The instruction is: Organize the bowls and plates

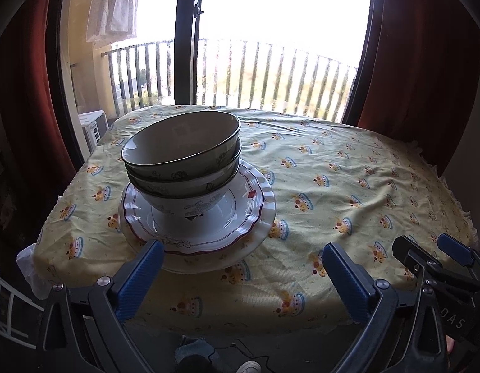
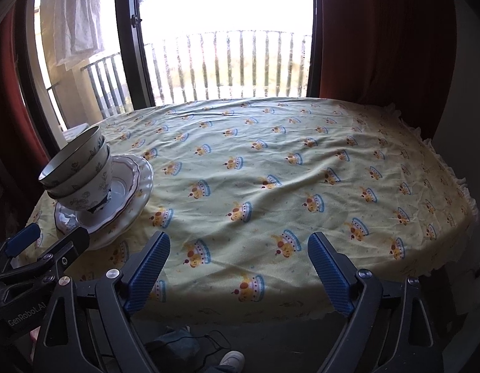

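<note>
Three nested floral bowls (image 1: 180,158) stand stacked on a red-rimmed plate (image 1: 240,233), which rests on a larger white fluted plate (image 1: 264,205) on the yellow tablecloth (image 1: 348,186). My left gripper (image 1: 243,258) is open at the table's near edge, its left pad close in front of the plates' rim, with nothing between the jaws. The right gripper (image 2: 238,248) is open over bare cloth (image 2: 271,171), empty. In the right wrist view the bowl stack (image 2: 78,168) and plates (image 2: 137,180) sit far left. Each gripper shows at the edge of the other's view.
The table stands against a balcony door (image 1: 187,37) with railing behind, red curtains (image 1: 426,62) on both sides. A white cloth (image 1: 115,3) hangs top left. A white rack (image 1: 92,127) stands beyond the table's left corner. Below the near edge, a shoe (image 2: 232,359) and cables lie on the floor.
</note>
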A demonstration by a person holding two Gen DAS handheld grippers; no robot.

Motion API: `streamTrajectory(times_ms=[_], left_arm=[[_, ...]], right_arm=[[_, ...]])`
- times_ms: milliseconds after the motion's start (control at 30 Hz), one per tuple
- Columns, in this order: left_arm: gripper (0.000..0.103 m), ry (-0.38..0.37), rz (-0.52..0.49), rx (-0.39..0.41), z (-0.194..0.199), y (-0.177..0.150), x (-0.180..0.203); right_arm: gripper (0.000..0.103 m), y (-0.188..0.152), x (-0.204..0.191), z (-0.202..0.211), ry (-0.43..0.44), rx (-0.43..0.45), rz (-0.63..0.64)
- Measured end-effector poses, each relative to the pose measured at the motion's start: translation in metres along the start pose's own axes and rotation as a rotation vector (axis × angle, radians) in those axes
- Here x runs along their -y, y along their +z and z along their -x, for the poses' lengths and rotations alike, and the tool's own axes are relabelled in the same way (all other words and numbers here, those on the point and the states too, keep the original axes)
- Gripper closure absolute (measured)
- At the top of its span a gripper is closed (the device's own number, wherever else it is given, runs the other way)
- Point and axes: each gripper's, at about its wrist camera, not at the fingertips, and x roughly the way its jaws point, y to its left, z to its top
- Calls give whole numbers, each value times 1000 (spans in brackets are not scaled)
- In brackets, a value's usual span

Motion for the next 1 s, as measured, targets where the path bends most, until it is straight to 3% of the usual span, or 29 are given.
streamTrajectory(times_ms=[267, 1000], left_arm=[[0, 42, -1, 10, 0, 3, 1], [0, 58, 5, 7, -5, 8, -5]], right_arm=[[11, 5, -1, -1, -7, 11, 12], [10, 12, -9, -10, 8, 3, 22]])
